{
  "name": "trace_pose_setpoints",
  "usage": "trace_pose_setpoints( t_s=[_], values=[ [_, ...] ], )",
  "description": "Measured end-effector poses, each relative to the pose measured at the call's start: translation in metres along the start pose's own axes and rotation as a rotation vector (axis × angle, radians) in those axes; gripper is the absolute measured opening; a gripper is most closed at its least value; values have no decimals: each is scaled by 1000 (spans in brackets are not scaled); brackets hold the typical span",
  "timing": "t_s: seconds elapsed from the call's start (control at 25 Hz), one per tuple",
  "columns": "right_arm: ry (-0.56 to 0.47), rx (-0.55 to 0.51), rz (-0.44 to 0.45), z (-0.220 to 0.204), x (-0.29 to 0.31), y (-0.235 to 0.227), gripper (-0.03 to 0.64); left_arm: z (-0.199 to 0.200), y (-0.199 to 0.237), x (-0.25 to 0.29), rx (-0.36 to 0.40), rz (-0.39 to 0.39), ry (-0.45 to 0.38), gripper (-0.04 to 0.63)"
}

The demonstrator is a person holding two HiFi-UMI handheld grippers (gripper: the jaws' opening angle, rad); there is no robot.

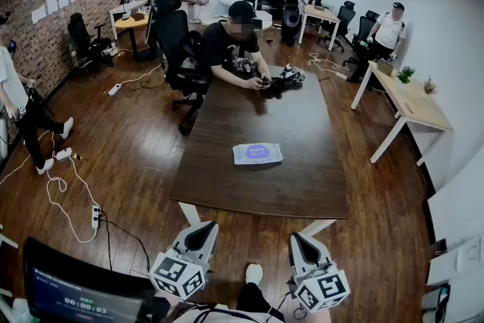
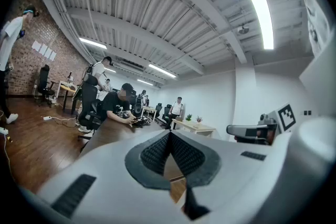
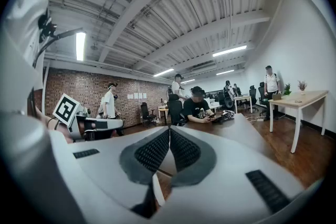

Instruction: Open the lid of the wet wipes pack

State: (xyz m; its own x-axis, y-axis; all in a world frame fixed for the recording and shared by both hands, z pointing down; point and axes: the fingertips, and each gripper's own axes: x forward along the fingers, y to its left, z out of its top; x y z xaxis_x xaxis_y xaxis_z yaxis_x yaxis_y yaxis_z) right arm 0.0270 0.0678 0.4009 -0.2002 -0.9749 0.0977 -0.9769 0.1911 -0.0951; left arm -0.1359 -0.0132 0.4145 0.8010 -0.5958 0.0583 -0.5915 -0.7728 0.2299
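Note:
The wet wipes pack (image 1: 257, 153) lies flat near the middle of the dark brown table (image 1: 227, 185); it is white with a blue-purple label and its lid is down. My left gripper (image 1: 202, 233) and right gripper (image 1: 301, 243) are held side by side short of the table's near edge, well back from the pack. In the left gripper view the left gripper (image 2: 169, 134) has its ribbed pads together with nothing between them. In the right gripper view the right gripper (image 3: 169, 130) is likewise shut and empty. Neither gripper view shows the pack.
A person in black (image 1: 234, 41) sits at the table's far end with dark gear (image 1: 283, 78) in front of them. A black office chair (image 1: 178, 57) stands at the far left corner. Cables and power strips (image 1: 72, 185) lie on the floor at left. A light wooden desk (image 1: 408, 102) stands at right, a monitor (image 1: 72, 291) at bottom left.

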Motion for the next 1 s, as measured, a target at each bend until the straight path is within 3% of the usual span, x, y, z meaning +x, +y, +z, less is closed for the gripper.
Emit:
trace_pose_setpoints(
  t_s=[0.32,0.48,0.6,0.76,0.92,1.0],
  values=[
    [4,-51,105,8,100,-84,11,-12,31,96,2,65,42,1],
    [73,-122,190,-1,178,-140,11,-18,54,166,4,111,69,0],
    [142,-187,286,-10,237,-173,11,-26,66,216,-42,120,91,0],
    [237,-275,408,-43,309,-207,11,-54,97,273,-55,181,144,0],
    [360,-356,510,-103,372,-224,17,-90,143,314,-56,258,219,0],
    [420,-392,564,-133,395,-229,61,-110,160,331,-59,285,257,1]
  ],
)
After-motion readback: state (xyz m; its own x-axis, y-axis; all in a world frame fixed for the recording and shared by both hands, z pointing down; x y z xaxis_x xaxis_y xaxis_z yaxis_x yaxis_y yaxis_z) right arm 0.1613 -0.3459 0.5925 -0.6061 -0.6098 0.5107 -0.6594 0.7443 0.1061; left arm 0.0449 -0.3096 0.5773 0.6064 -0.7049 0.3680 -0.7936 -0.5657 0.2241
